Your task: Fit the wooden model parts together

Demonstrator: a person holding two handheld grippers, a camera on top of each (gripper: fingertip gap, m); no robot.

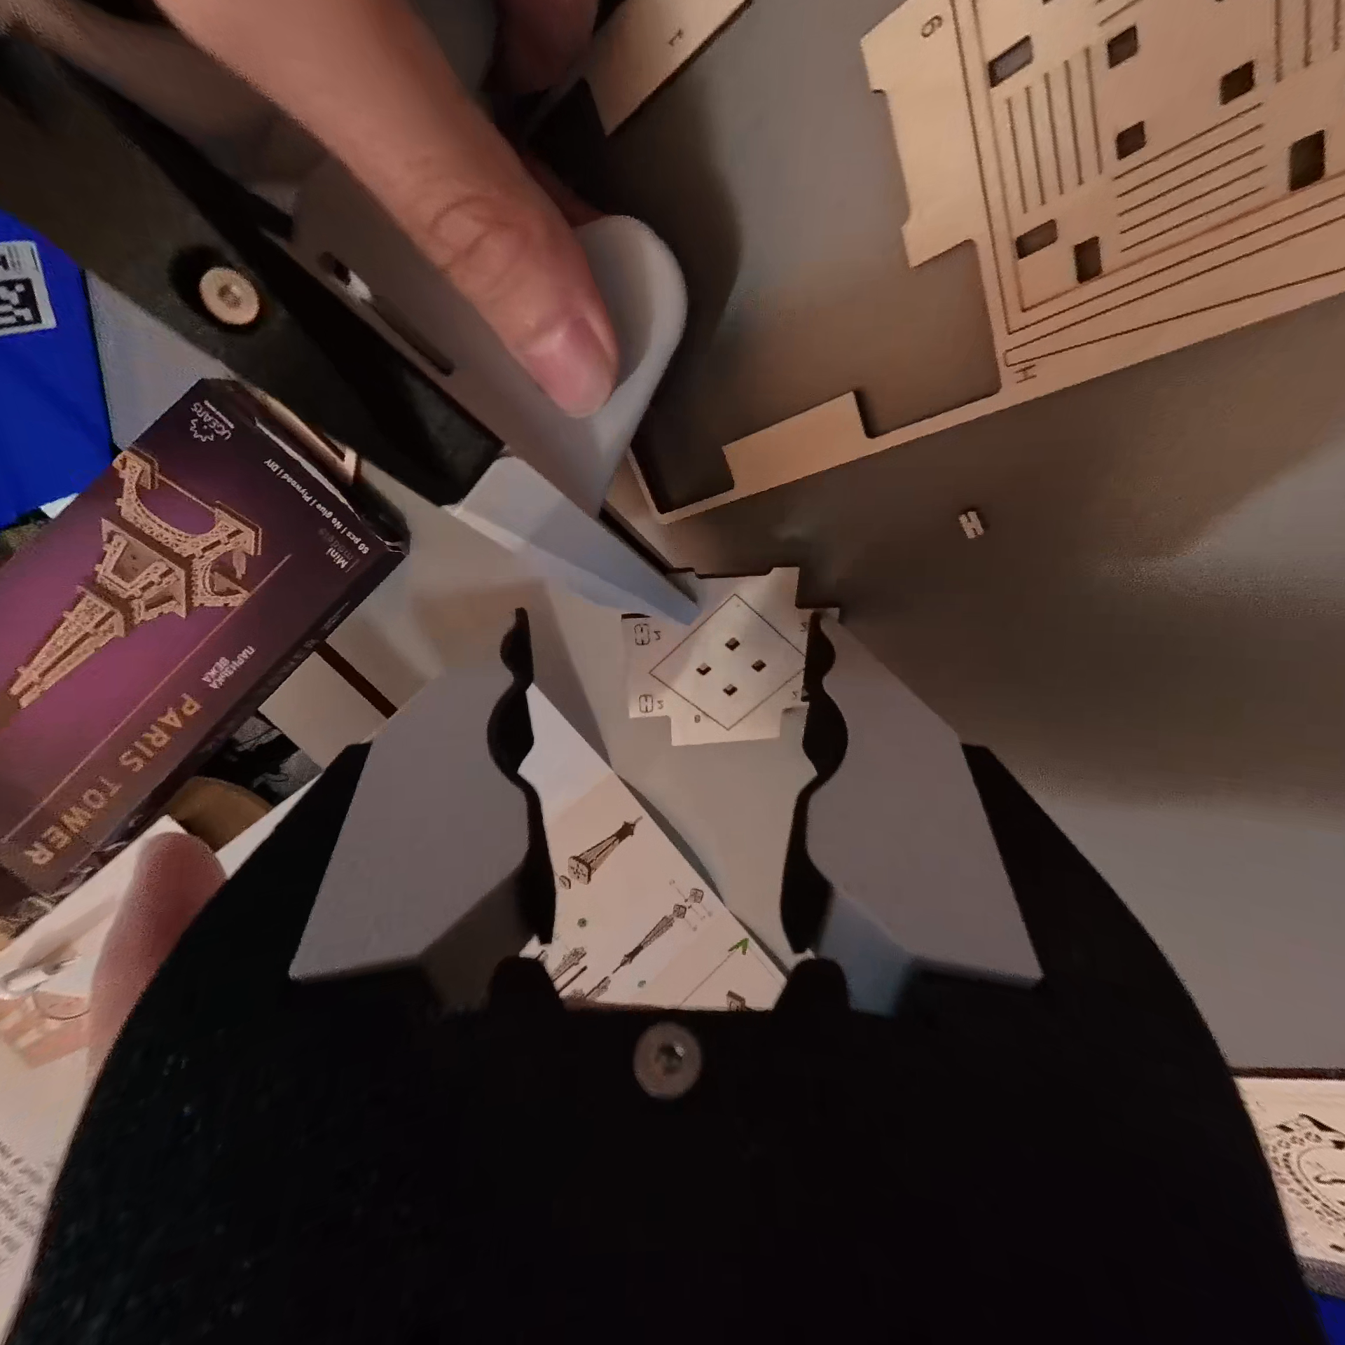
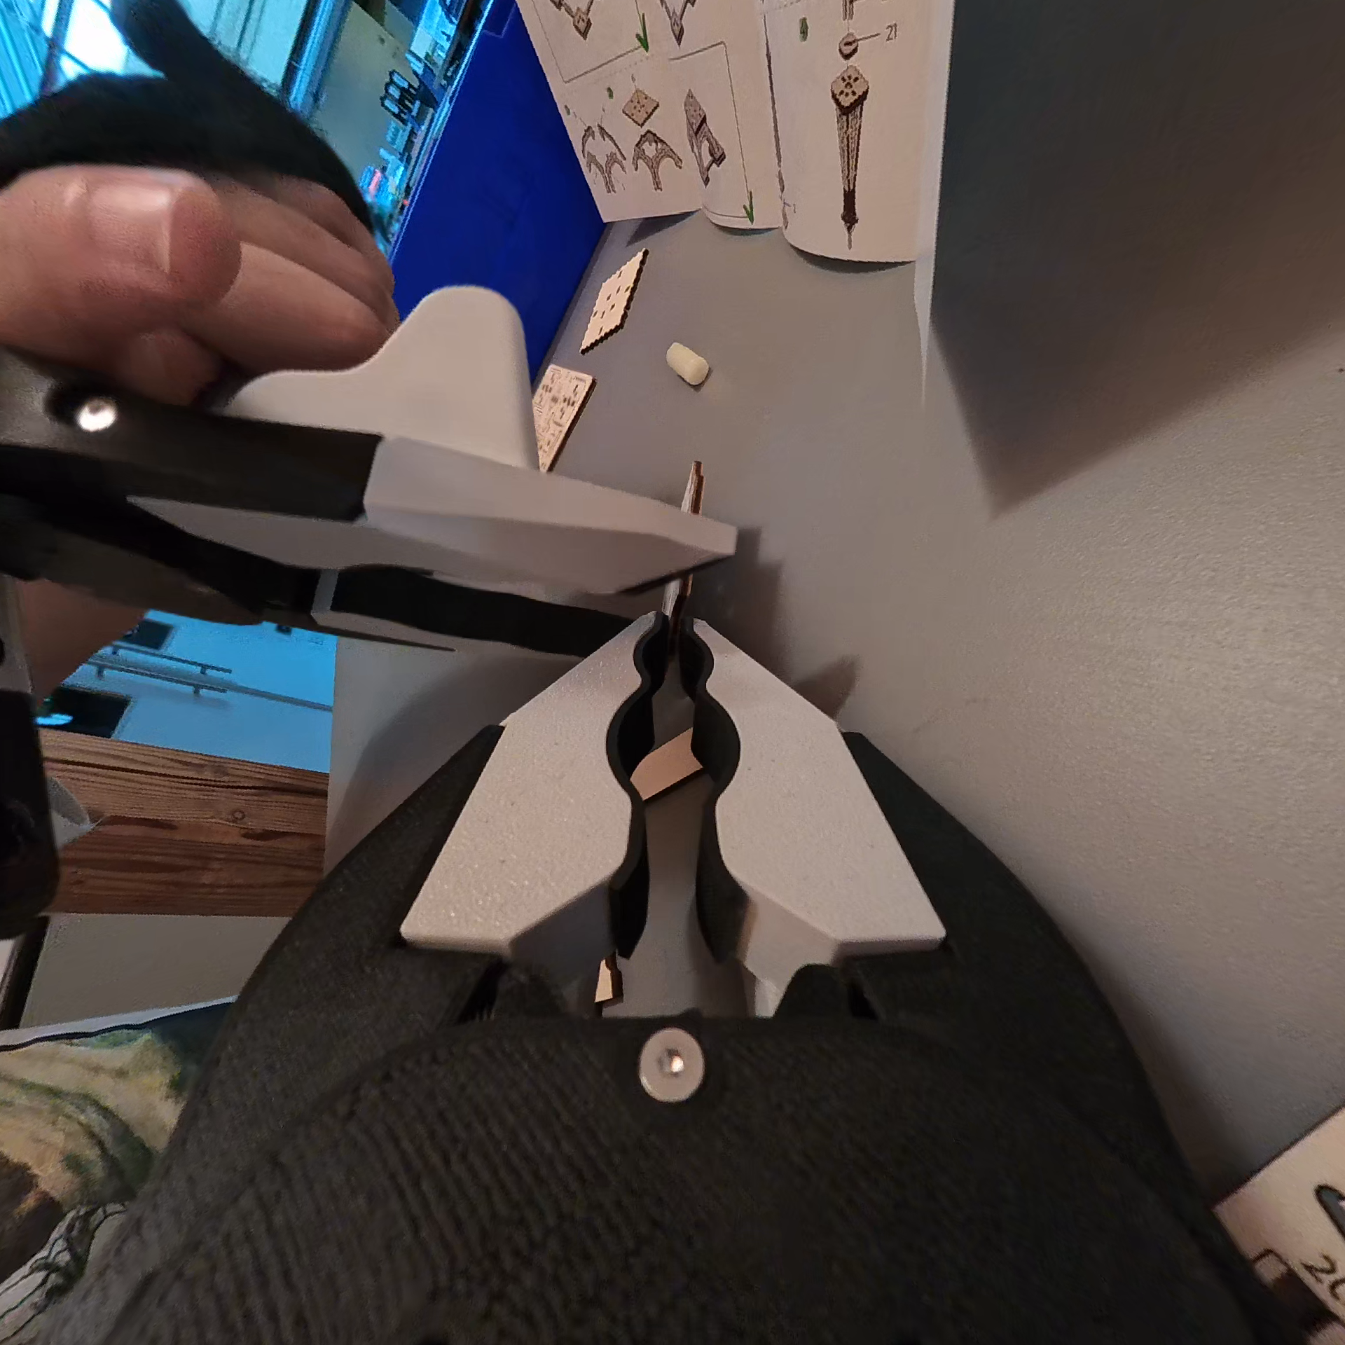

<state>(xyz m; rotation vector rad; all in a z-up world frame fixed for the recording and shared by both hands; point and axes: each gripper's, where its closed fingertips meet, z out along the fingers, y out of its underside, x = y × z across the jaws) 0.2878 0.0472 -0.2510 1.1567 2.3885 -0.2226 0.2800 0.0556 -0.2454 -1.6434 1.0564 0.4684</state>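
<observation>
Wooden square part sits right between my left claw's wide-open tips, flat side facing me. My right claw pinches its thin edge, so left only needs to close.

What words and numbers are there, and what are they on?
I don't read writing out; here is what carries it.
Purple box: printed words, big and small.
Wooden sheet: engraved marks.
Small wooden piece: tiny edge marks.
Instruction sheet: small printed numbers.
Tag on blue: a square code.
</observation>
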